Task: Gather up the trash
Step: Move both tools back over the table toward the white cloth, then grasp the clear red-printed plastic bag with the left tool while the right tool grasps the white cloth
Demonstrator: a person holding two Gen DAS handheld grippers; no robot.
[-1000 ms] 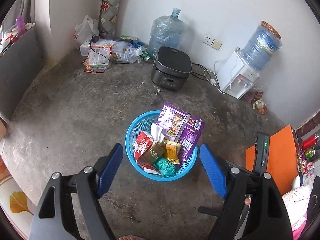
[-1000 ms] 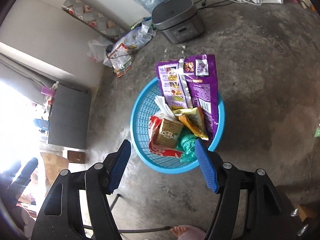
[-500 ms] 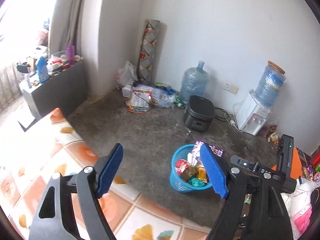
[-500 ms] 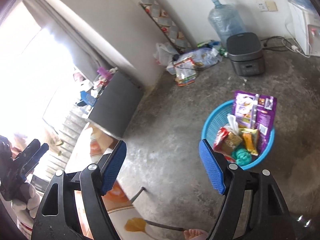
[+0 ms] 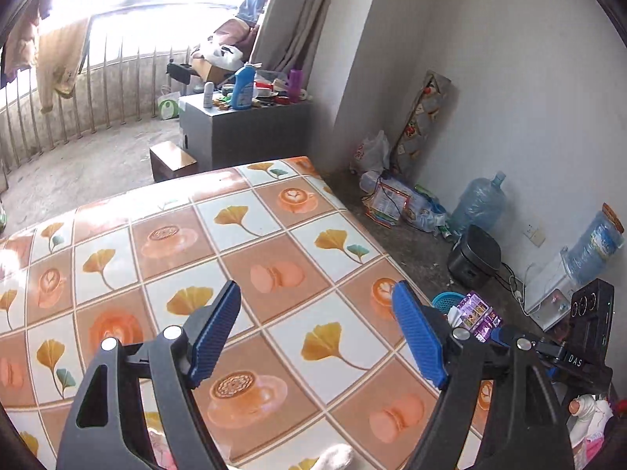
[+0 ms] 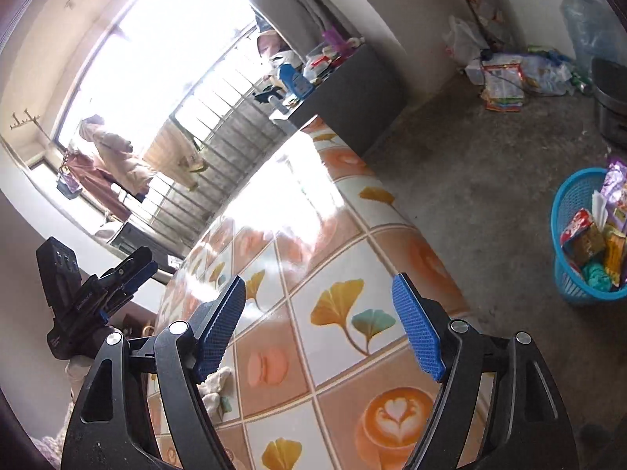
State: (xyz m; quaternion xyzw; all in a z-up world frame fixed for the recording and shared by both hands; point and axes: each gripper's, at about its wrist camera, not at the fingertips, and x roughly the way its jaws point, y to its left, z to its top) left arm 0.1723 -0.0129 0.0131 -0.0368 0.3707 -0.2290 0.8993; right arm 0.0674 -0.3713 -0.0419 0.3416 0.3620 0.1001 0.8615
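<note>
Both the left gripper (image 5: 315,329) and right gripper (image 6: 317,325) gape empty over the bare desk (image 5: 274,243), while the trash-filled basket (image 6: 568,211) off to their right suggests collecting is done

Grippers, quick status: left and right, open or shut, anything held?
Left gripper: open, nothing between its blue pads, over the patterned tabletop.
Right gripper: open, empty, above the same tabletop.

Table cover, under both grippers: glossy wipe-clean tablecloth (image 5: 274,274) printed with leaves and coffee cups, glare-bright.
Gripper pads: blue ribbed rubbery pads (image 6: 417,333) on matt black plastic frames.
Floor, ahead right: rough, stained grey concrete floor (image 6: 490,164).
Bin, right of right gripper: blue perforated plastic basket (image 6: 568,203) holding shiny foil wrappers (image 6: 617,180).
Railing, far ahead: metal balcony bars (image 5: 78,109).
</note>
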